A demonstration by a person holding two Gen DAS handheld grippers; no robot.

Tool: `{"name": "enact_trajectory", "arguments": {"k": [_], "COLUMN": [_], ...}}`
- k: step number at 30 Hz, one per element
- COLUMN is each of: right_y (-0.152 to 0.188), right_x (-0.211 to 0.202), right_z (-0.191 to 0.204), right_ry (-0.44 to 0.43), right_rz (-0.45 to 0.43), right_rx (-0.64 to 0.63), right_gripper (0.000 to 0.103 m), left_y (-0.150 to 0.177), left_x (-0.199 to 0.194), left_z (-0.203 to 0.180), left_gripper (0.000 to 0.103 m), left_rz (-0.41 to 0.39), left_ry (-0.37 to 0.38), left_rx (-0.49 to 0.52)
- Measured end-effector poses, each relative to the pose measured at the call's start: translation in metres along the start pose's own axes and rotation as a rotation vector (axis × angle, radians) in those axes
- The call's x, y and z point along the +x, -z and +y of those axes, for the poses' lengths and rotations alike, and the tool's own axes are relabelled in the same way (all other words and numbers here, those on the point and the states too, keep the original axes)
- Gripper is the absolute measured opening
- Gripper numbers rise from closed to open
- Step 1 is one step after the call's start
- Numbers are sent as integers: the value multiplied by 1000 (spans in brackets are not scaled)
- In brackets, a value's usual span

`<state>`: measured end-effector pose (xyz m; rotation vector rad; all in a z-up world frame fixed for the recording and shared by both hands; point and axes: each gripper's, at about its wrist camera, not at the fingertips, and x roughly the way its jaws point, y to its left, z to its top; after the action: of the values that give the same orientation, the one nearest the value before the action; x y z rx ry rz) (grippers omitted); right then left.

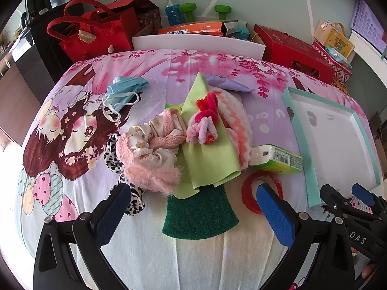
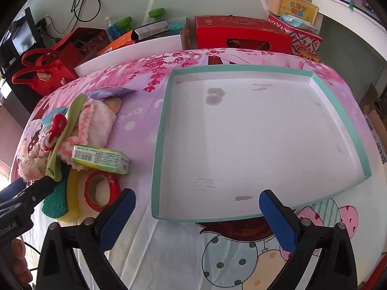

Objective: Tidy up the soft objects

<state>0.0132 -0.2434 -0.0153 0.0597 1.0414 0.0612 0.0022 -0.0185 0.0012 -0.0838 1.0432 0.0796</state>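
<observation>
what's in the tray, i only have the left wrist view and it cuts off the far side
Observer: Nothing lies in the tray; the right wrist view shows only grey smudges on its white floor.
Operator: is the sponge just a green pad
Observer: No, the sponge has a yellow foam layer beside the green face.
Operator: where's the right gripper pointing
Observer: The right gripper is open and sits at the tray's near rim, holding nothing.
</observation>
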Motion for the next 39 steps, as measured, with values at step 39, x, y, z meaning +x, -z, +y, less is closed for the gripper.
{"name": "enact_trajectory", "arguments": {"k": [39], "right_y": [0], "right_x": [5], "right_z": [21], "right_ry": [3], "right_rz": [13], "right_rx": [-54], "right_gripper": [103], "left_y": [-3], "left_x": [5], "left_z": [7], "left_gripper": [103], "left_rz": [19], "left_ry": [-9], "left_rx": [-46]}}
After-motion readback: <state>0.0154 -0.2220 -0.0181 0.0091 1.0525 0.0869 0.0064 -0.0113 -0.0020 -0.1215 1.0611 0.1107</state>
